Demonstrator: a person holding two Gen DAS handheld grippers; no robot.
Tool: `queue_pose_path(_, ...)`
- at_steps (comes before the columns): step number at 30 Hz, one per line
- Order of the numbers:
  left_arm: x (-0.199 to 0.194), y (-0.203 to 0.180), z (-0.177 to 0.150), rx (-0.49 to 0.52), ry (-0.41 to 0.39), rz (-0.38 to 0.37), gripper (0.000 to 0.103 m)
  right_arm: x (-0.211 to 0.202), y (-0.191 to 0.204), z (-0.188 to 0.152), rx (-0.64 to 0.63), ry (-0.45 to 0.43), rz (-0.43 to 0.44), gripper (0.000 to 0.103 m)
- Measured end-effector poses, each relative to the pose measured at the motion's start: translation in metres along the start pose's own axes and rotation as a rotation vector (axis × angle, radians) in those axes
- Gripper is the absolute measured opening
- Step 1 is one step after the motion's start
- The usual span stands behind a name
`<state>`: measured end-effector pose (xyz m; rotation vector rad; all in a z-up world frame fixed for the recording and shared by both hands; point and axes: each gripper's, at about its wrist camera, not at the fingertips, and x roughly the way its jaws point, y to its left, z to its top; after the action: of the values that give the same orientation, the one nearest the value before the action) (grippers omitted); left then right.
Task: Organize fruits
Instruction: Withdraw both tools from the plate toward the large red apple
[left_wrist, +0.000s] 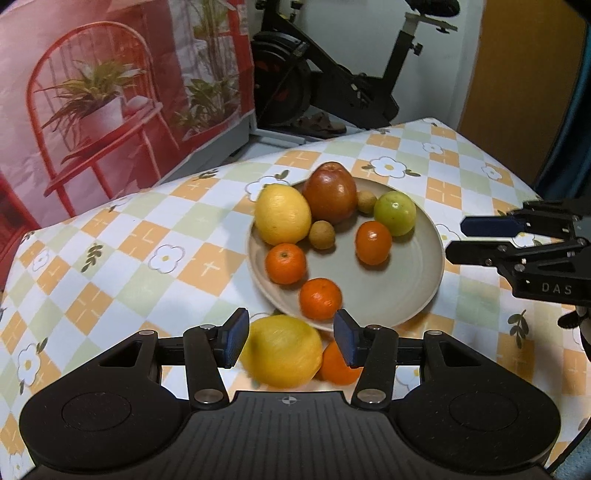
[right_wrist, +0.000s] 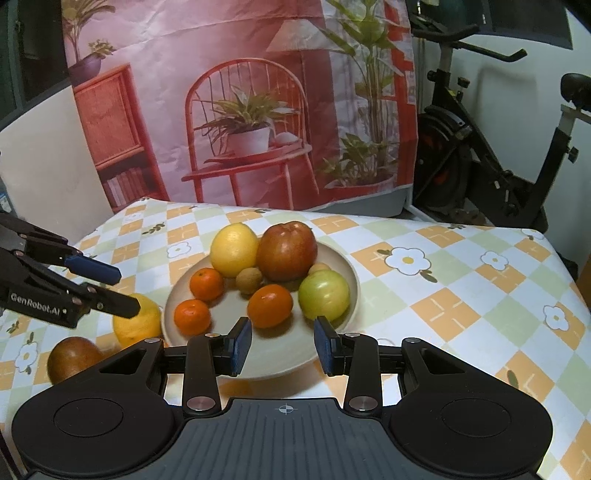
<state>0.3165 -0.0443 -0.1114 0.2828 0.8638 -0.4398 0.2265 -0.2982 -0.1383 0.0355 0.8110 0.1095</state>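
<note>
blurred lemon (left_wrist: 282, 352), half-hidden orange (left_wrist: 338, 365)

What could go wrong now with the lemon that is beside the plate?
The open left hand-held gripper straddles the round yellow lemon on the tablecloth without clamping it; closing off-centre could roll it away.

Lifting it onto the crowded beige ceramic plate may knock the small orange tangerine at the rim off.

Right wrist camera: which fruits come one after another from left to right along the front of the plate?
Small orange → oval orange → green apple, all on the plate, just beyond the open right tongs.
</note>
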Motion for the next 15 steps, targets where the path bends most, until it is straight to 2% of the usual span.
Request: queue_pose_path(15, -0.036, 0.033, -0.033, -0.181, -0.055, 0.005, 0.053, -0.017, 0.034, -0.02, 0.012, 0.005, 0.037, 0.035)
